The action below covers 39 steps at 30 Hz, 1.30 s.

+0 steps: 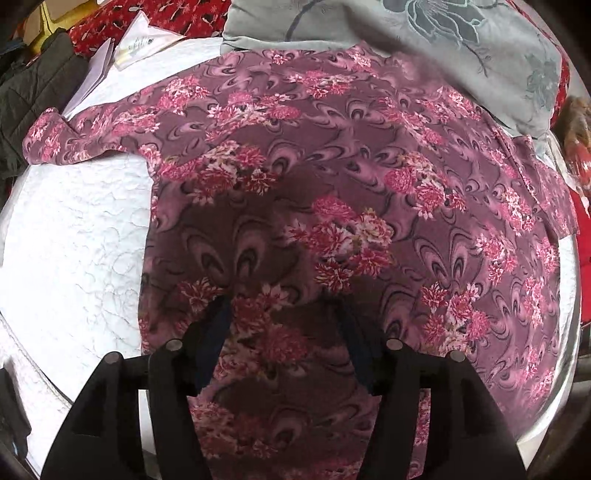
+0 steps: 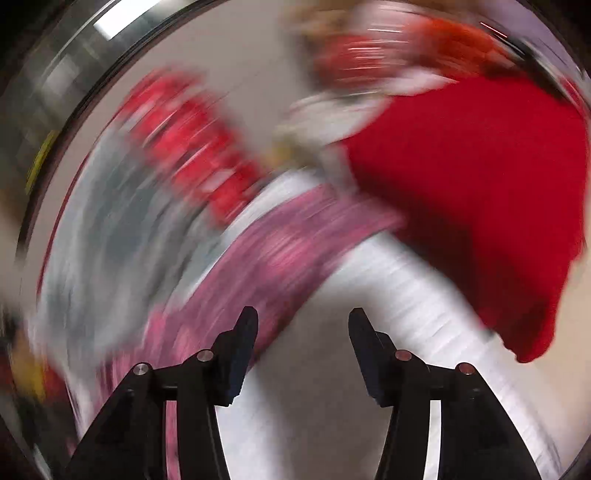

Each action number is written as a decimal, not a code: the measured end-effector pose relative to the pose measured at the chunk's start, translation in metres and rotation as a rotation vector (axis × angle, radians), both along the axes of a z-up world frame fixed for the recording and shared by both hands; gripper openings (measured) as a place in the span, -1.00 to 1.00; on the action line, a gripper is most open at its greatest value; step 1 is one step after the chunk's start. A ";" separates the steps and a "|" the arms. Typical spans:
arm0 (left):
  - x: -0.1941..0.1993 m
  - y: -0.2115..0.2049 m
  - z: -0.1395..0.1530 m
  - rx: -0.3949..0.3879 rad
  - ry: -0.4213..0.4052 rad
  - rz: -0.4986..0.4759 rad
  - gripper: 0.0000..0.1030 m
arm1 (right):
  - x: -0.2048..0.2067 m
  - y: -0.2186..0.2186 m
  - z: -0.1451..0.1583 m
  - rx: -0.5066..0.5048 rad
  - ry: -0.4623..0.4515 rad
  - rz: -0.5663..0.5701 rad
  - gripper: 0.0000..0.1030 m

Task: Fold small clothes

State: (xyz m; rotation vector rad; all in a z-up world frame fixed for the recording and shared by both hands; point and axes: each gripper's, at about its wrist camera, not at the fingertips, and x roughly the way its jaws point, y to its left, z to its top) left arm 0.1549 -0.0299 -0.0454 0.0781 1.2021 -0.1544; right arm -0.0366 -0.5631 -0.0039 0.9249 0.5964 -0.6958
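A mauve shirt [image 1: 332, 166] with pink flower print lies spread flat on a white quilted table top [image 1: 74, 240], one sleeve [image 1: 66, 136] stretched out to the left. My left gripper [image 1: 275, 301] points down over the shirt's lower middle. Its fingers stand apart just above the cloth, with no fold pinched between the pads. The right wrist view is heavily smeared. There my right gripper [image 2: 303, 314] is open with nothing between its fingers, and a strip of the mauve shirt [image 2: 288, 240] runs across the white top ahead of it.
A grey cloth [image 1: 406, 33] with a dark flower pattern overlaps the shirt's far edge. White papers [image 1: 129, 48] and a dark jacket [image 1: 33, 96] sit at the far left. A plain red cloth [image 2: 480, 203] hangs over the table's right side. The round metal rim [image 1: 569, 332] edges the table.
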 end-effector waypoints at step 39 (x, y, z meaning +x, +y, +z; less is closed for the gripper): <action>0.114 -0.014 0.010 -0.339 -0.060 0.133 0.20 | 0.102 0.038 0.047 -0.090 -0.094 0.164 -0.67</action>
